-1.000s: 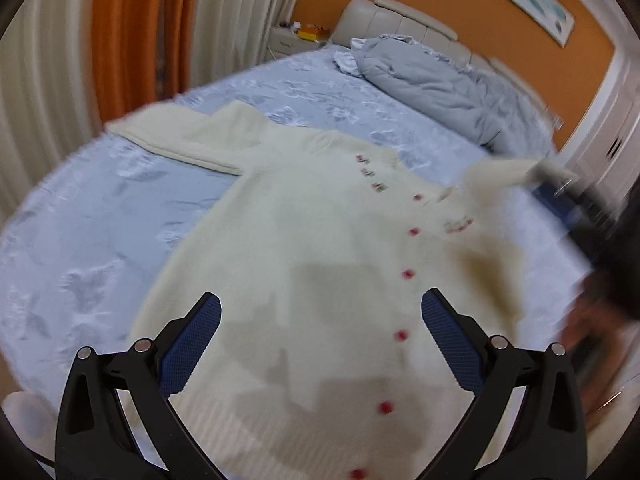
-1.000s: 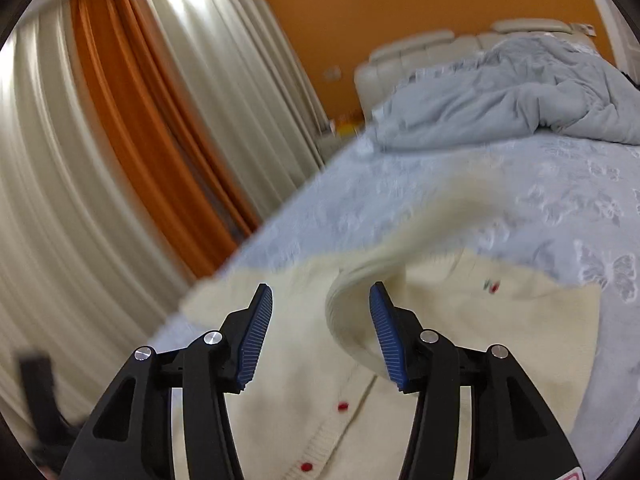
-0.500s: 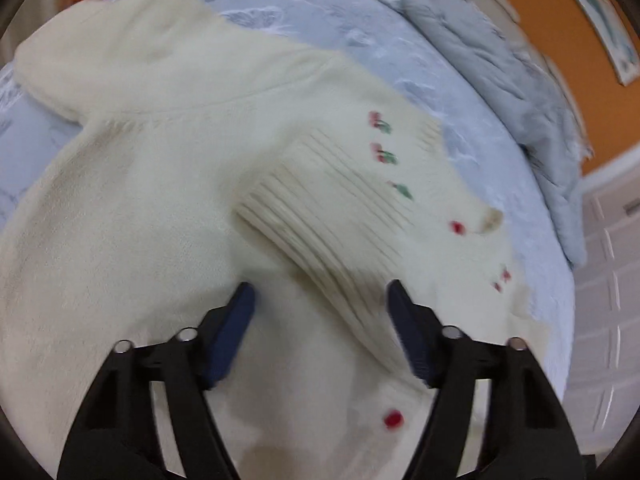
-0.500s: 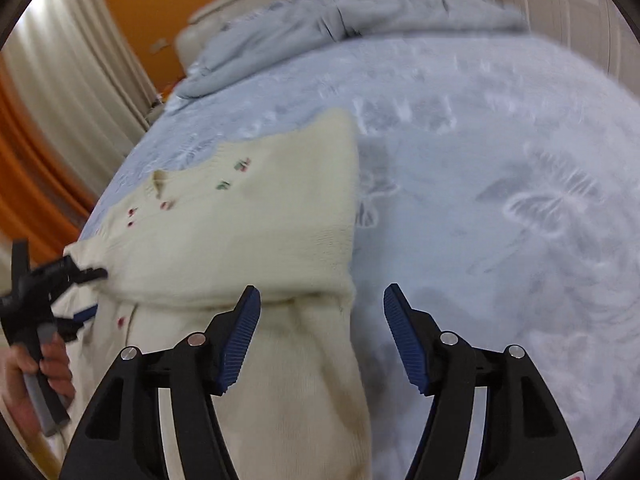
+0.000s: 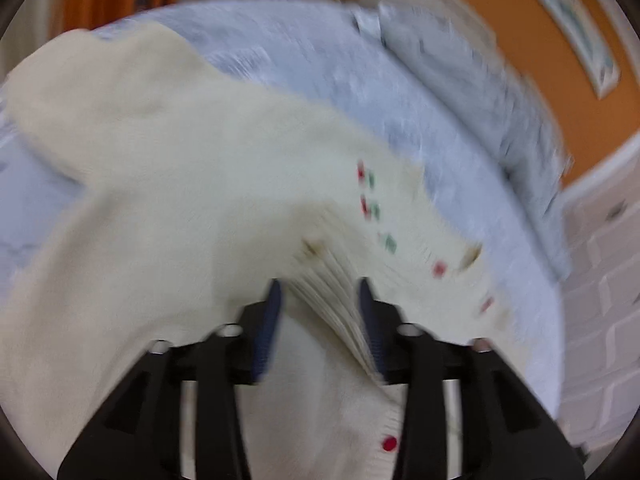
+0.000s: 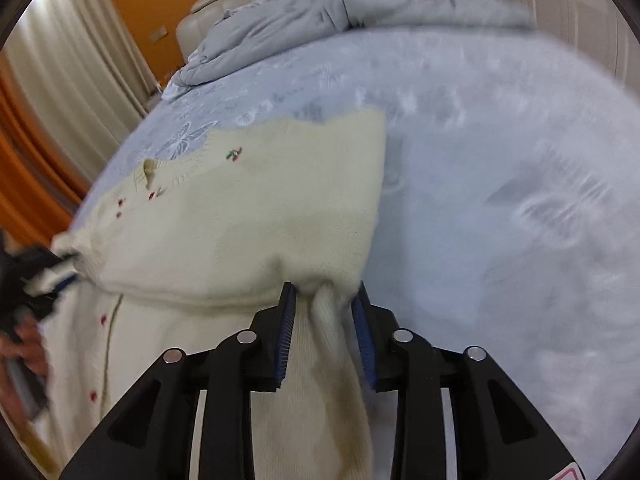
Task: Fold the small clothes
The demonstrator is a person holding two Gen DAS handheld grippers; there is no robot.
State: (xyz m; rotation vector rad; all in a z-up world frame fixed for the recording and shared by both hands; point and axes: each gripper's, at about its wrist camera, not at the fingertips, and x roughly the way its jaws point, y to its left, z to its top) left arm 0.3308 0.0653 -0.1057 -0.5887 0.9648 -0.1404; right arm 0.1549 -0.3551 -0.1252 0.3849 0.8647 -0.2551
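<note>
A cream knit cardigan [image 5: 192,184] with red buttons and small cherry motifs lies on the bed. One sleeve is folded across its front. In the left wrist view my left gripper [image 5: 320,304] has its jaws narrowed around the ribbed cuff [image 5: 332,300] of that sleeve. In the right wrist view the cardigan [image 6: 256,216] fills the lower left, and my right gripper [image 6: 325,304] has its jaws narrowed around a bunched fold of the knit at the cardigan's right edge. The left gripper shows at the far left of that view [image 6: 36,276].
The bed has a pale blue patterned sheet [image 6: 500,184]. A crumpled grey duvet [image 6: 320,12] lies by the headboard. Orange and white curtains [image 6: 48,92] hang on the left. White wardrobe doors [image 5: 600,280] stand at the right.
Both grippers have narrowed from wide open onto the knit. The left has come down on the folded sleeve's cuff, the right on the cardigan's side edge.
</note>
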